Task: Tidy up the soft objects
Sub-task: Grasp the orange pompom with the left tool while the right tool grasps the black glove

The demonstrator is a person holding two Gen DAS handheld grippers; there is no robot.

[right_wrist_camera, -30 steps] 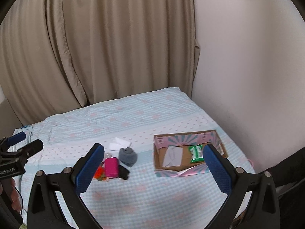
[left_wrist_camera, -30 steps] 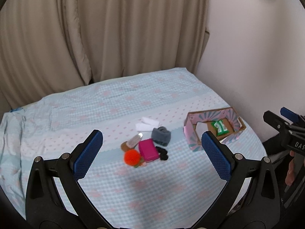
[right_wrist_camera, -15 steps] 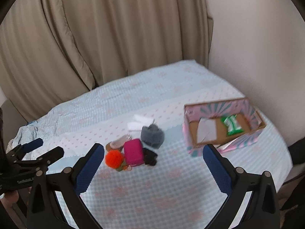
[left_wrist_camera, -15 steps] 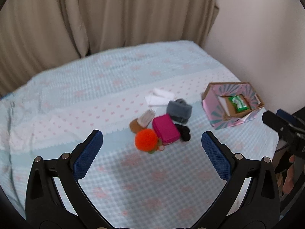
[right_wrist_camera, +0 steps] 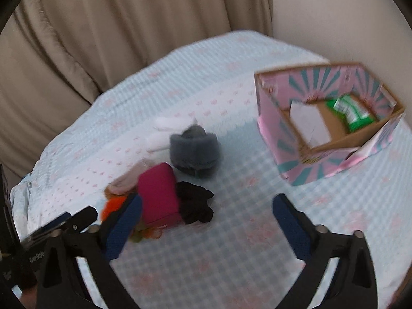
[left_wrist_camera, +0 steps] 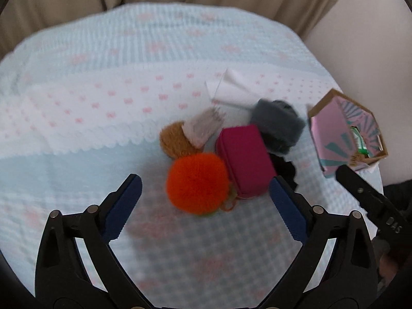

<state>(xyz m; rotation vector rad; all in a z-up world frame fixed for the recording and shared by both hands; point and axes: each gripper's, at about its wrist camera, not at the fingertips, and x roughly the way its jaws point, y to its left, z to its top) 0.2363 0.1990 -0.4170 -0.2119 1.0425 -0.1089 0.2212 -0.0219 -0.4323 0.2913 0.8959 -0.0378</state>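
Note:
A heap of soft things lies mid-bed: an orange pompom [left_wrist_camera: 197, 182], a magenta pouch [left_wrist_camera: 244, 158] [right_wrist_camera: 158, 193], a grey fuzzy piece [left_wrist_camera: 276, 126] [right_wrist_camera: 194, 152], a brown puff under a pale sock [left_wrist_camera: 202, 127], black cloth [right_wrist_camera: 194, 203] and white folded cloth [left_wrist_camera: 231, 87]. My left gripper [left_wrist_camera: 204, 198] hovers just short of the pompom, jaws wide and closing, nothing pressed between the pads. My right gripper [right_wrist_camera: 206, 221] hangs above the black cloth, jaws wide and closing, holding nothing. A pink and teal cardboard box [right_wrist_camera: 283, 128] [left_wrist_camera: 327, 128] sits at the right with a green packet [right_wrist_camera: 352, 110] inside.
A light blue checked bedspread [left_wrist_camera: 103, 77] covers the bed. Beige curtains [right_wrist_camera: 116, 25] hang behind it and a pale wall [right_wrist_camera: 347, 13] stands at the right. The other gripper shows at each view's edge. Bare bedspread lies in front of the heap.
Both grippers have dropped toward the bed and tilted further down, so the heap looks much larger and nearer. The blue pads stand slightly closer together than before.

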